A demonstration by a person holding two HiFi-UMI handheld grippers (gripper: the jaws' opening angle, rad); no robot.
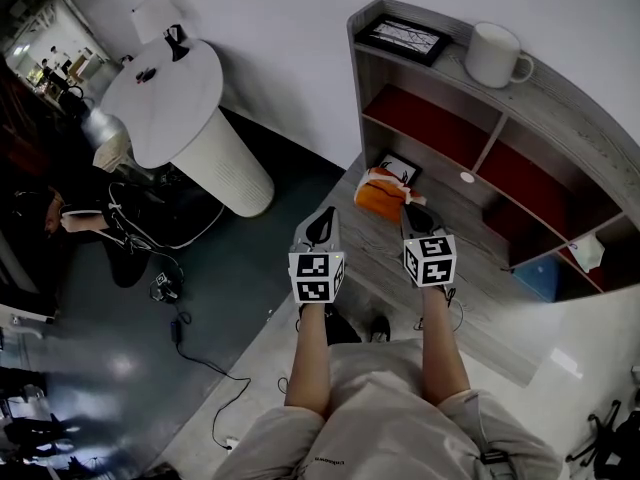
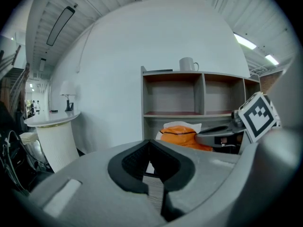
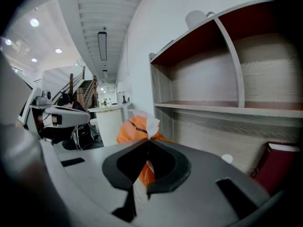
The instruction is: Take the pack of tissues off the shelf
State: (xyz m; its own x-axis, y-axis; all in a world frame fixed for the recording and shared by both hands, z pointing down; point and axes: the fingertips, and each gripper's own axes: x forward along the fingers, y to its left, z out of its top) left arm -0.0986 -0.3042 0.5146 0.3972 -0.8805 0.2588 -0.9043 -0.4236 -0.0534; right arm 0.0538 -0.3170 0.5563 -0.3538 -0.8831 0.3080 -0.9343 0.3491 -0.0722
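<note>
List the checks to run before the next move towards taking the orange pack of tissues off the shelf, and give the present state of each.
1. The pack of tissues lies in sight on the shelf: ok.
2. The right hand-held gripper points at the pack: ok, the pack sits straight beyond its tips.
3. Right jaws apart for a grasp: not ok, they are together.
4. The left hand-held gripper is empty: ok, its jaws are together on nothing.
5. Right tips touching the pack: cannot tell.
6. The white disc lies apart from the pack: ok.
</note>
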